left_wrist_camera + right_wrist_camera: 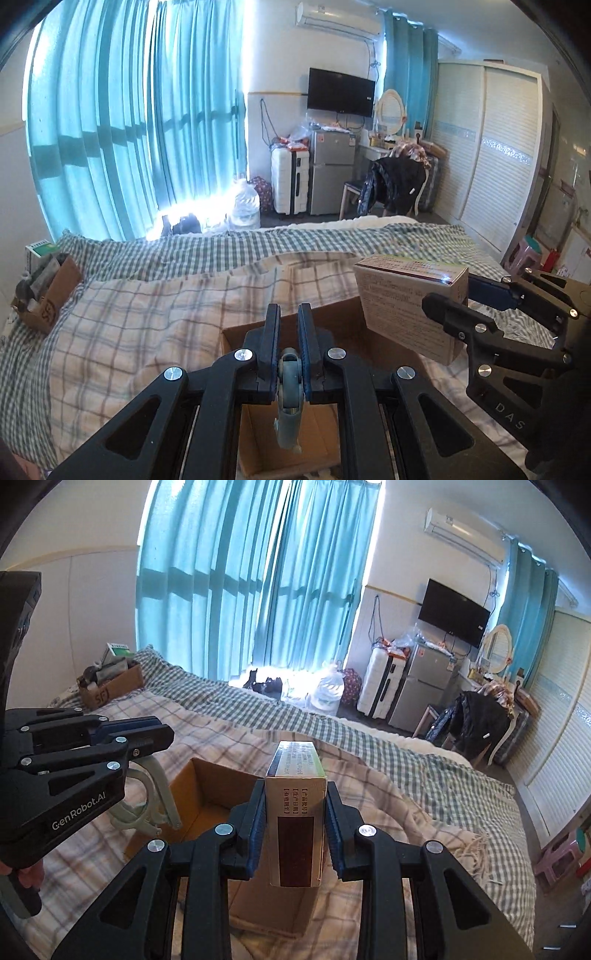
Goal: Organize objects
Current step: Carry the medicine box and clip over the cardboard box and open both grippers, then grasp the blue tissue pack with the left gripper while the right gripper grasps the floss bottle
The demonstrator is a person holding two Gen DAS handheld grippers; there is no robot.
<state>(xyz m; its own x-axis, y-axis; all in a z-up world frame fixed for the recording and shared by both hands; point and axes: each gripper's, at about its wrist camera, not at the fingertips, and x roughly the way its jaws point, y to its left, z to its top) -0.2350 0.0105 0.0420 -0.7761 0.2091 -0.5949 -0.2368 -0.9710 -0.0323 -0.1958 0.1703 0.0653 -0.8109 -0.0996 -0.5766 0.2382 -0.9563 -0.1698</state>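
Brown open cardboard box sits near on the checked bed blanket; left gripper pinches a grey plastic clip — right gripper squeezes a white paper carton.

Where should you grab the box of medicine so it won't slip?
Grip the medicine box across its two wide flat faces, near one short end, coming in from that end. It is long and thin, so those faces give the fingers the most flat surface. The right hand-held gripper holds it just this way, over the open cardboard box.
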